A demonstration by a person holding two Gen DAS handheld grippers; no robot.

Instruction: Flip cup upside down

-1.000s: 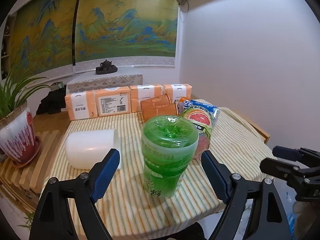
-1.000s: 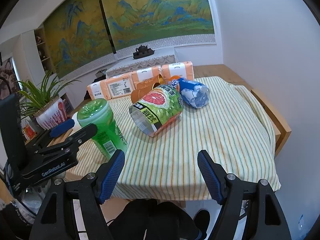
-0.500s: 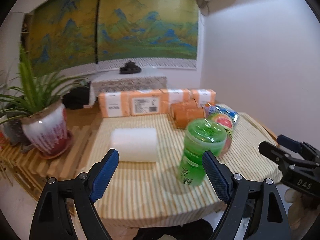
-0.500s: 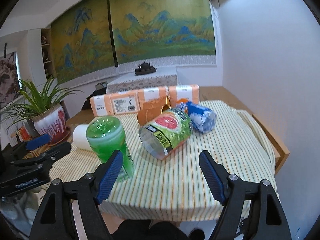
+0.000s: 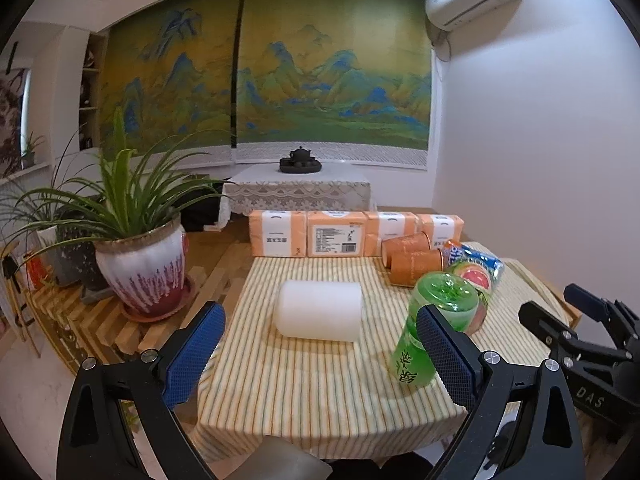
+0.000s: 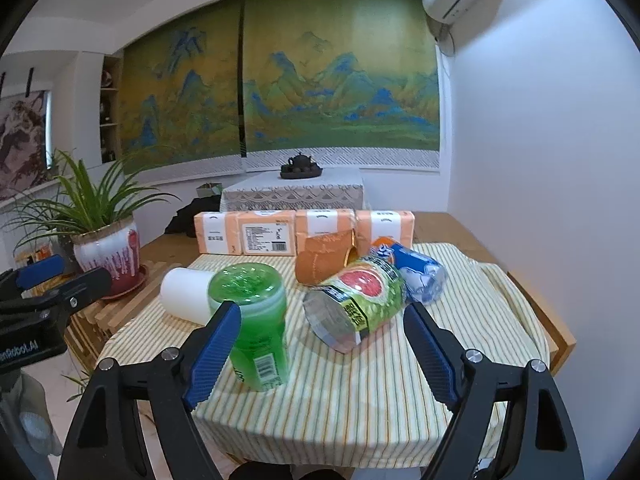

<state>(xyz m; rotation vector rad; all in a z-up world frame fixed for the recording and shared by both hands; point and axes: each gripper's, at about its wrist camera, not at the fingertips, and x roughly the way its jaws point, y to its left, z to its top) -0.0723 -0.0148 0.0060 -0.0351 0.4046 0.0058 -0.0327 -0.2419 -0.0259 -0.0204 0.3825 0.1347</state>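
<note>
A green translucent cup stands upside down on the striped tablecloth; it also shows in the right wrist view. A white cup lies on its side to its left, also in the right wrist view. Two orange cups lie on their sides further back. My left gripper is open and empty, held back from the table's near edge. My right gripper is open and empty, also back from the table. Each gripper shows at the side of the other's view.
A grapefruit-print can and a blue bottle lie on their sides to the right of the green cup. Orange tissue packs line the back. A potted plant stands on wooden slats at the left. White wall at the right.
Both grippers have pulled back and away from the table, so more of the room shows. The green cup stays standing upside down where it was.
</note>
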